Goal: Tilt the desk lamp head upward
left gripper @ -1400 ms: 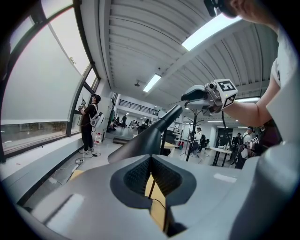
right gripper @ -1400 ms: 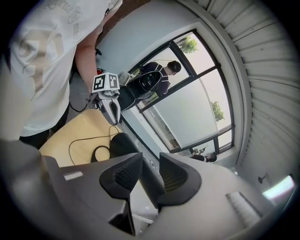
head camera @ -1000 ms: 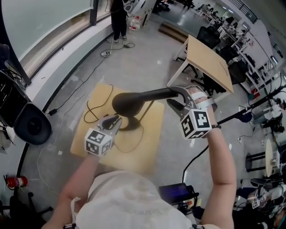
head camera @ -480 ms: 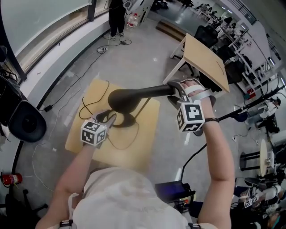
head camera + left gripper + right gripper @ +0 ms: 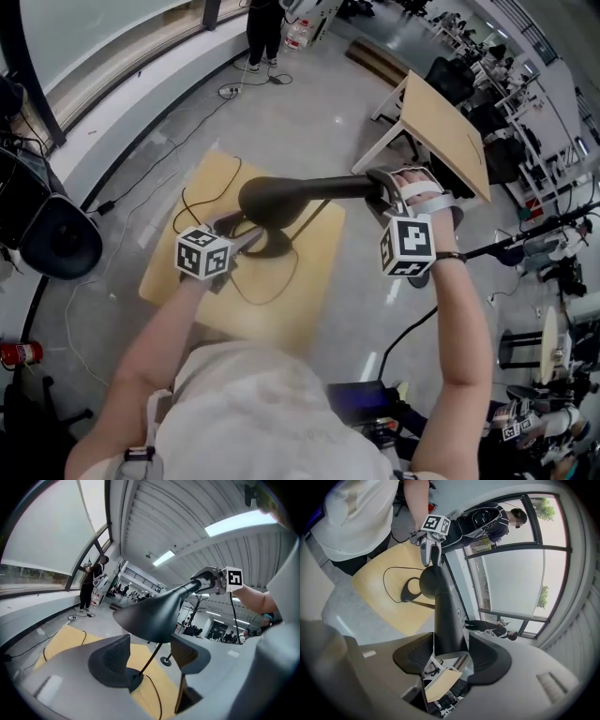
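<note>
A black desk lamp stands on a small wooden table. Its cone-shaped head hangs over the round base, and the thick neck runs off to the right. My left gripper is low beside the base, its jaws opening wide. In the left gripper view nothing is pressed between them; the thin stem and the head stand beyond. My right gripper straddles the neck. Its jaws are closing, with a thin sliver of light on one side.
The lamp's cable loops across the tabletop and off its far edge. A second wooden table stands tilted at the back right. A black round speaker sits left, and a person stands far back.
The left gripper's jaws have spread apart and no longer close by the lamp base. The right gripper stays at the neck. The lamp head has barely moved.
</note>
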The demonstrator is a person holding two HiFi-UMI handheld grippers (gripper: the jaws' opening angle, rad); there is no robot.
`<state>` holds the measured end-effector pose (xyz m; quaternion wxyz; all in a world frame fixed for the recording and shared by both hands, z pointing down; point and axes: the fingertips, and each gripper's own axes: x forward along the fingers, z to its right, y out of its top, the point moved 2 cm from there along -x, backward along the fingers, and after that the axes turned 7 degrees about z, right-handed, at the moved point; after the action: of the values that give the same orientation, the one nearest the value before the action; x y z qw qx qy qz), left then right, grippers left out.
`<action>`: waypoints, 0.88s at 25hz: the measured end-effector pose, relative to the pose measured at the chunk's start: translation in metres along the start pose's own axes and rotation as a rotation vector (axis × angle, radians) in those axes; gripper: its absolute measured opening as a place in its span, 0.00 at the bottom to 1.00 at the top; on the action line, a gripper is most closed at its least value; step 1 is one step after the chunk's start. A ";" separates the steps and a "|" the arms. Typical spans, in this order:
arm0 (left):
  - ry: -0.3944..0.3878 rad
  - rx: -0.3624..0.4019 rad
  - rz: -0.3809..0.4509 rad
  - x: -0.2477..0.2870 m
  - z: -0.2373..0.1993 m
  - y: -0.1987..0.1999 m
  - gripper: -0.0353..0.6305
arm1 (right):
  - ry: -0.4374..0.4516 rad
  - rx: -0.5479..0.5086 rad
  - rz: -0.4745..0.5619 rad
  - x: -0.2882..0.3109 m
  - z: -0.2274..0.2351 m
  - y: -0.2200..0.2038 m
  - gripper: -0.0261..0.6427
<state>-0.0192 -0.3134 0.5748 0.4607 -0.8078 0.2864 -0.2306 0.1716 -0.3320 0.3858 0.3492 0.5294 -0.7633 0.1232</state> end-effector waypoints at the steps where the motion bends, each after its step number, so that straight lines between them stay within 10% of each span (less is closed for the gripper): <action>1: -0.003 -0.009 0.001 0.001 0.000 0.000 0.46 | -0.002 -0.002 -0.001 0.001 0.000 0.000 0.41; 22: 0.047 0.040 -0.007 -0.006 -0.001 0.003 0.45 | -0.045 -0.055 -0.041 0.003 -0.004 0.011 0.40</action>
<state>-0.0250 -0.3112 0.5720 0.4692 -0.7938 0.2894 -0.2568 0.1633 -0.3275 0.3931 0.3491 0.5378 -0.7629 0.0829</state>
